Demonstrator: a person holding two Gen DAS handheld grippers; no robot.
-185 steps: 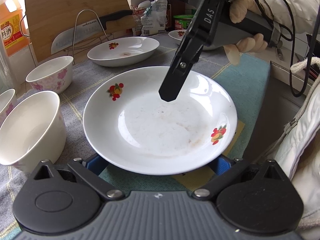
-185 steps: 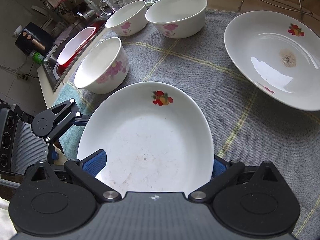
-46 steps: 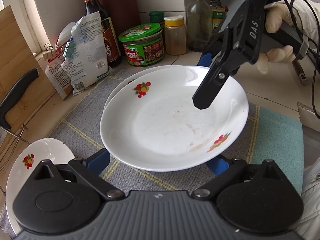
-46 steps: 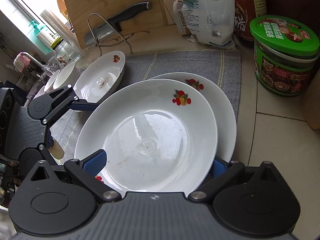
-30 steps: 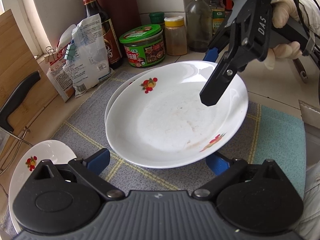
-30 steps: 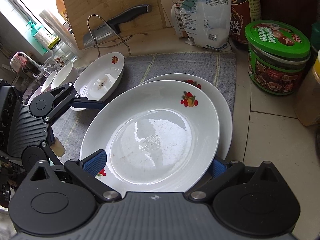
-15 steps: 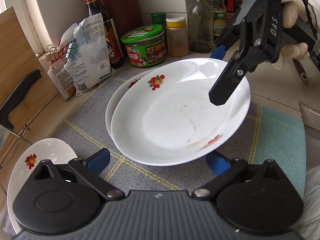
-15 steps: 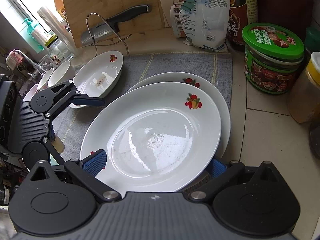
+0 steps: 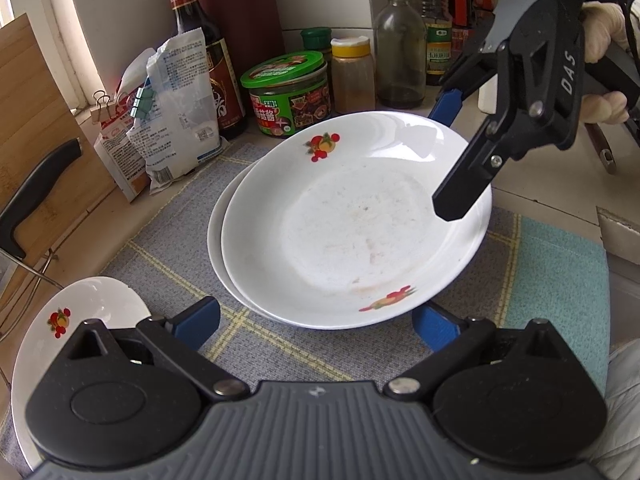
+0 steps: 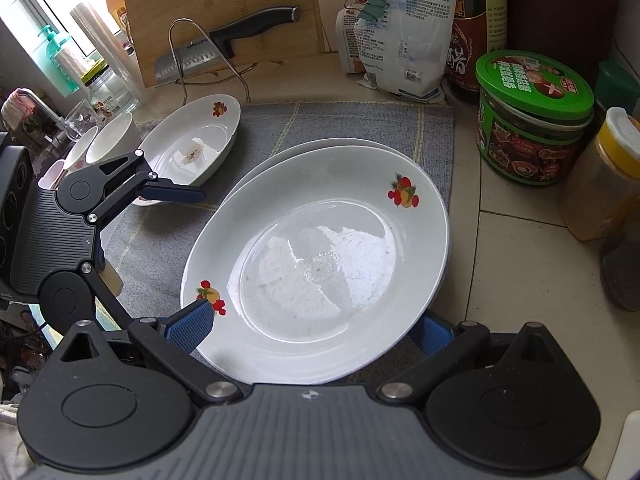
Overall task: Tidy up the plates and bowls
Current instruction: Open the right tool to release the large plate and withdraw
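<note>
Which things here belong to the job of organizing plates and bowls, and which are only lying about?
For the job: top plate, plate under it, third plate, bowls, left gripper, right gripper.

Lying about: green-lidded jar, knife, cutting board, clipped bag, sauce bottle, yellow-capped jar.

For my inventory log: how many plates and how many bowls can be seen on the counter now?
Plates: 3 (top plate, lower plate, side plate)
Bowls: 2 sure (right bowl, left bowl); a third is unclear
Total: 5
</note>
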